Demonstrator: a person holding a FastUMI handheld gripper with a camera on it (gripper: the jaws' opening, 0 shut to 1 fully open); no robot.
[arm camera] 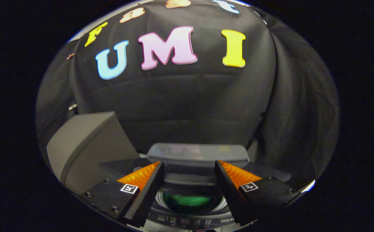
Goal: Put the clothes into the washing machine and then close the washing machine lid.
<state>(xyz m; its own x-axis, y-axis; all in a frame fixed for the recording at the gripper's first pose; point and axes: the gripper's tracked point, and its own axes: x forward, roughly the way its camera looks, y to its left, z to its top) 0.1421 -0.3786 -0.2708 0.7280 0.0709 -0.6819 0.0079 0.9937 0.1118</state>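
Observation:
My gripper is open, with nothing between its fingers. Below and between them lies the round opening of the top-loading washing machine, and a green piece of clothing rests inside the drum. Just beyond the fingertips the clear lid stands raised at the far side of the opening, seen nearly edge-on. The gripper hovers above the machine's front edge and touches neither the lid nor the clothing.
A grey box-shaped object stands to the left of the machine, close to the left finger. Black cloth walls close the booth behind and to the right.

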